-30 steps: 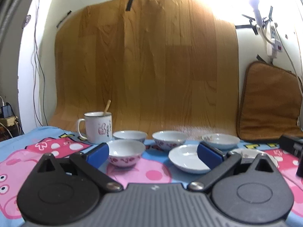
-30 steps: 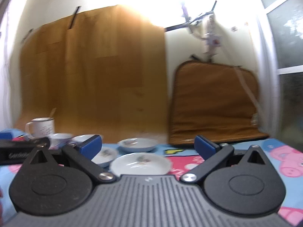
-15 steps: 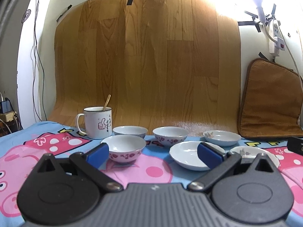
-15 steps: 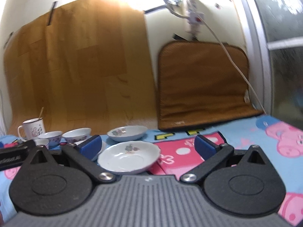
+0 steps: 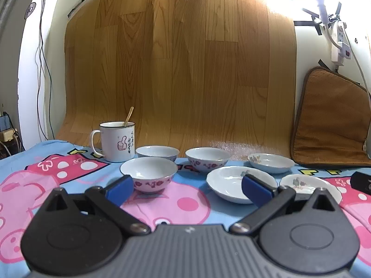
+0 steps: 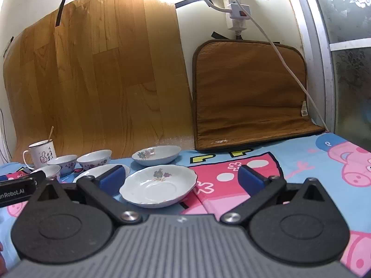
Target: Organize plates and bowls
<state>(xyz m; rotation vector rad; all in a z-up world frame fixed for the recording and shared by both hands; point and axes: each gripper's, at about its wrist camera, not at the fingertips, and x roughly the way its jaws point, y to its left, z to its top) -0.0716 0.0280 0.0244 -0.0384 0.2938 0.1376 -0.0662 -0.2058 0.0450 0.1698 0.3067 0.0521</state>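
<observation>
Three bowls and three shallow plates are laid out singly on the cartoon-print cloth, none stacked, so the sorting is judged not yet begun. With the white mug taken as landmark, the near bowl is set just in front of it and to its right, two more bowls lie beside it along the wood-grain backdrop, and the plates are spread farther right, towards the brown cushion. The left gripper is held low with its jaws spread wide and empty, between the near bowl and a plate; the right gripper is likewise parted and empty, the flowered plate framed between its fingers, probably as the first pick. The mug's contents are hidden, only a stick protruding; the third plate is partly masked in the left view by a finger.
</observation>
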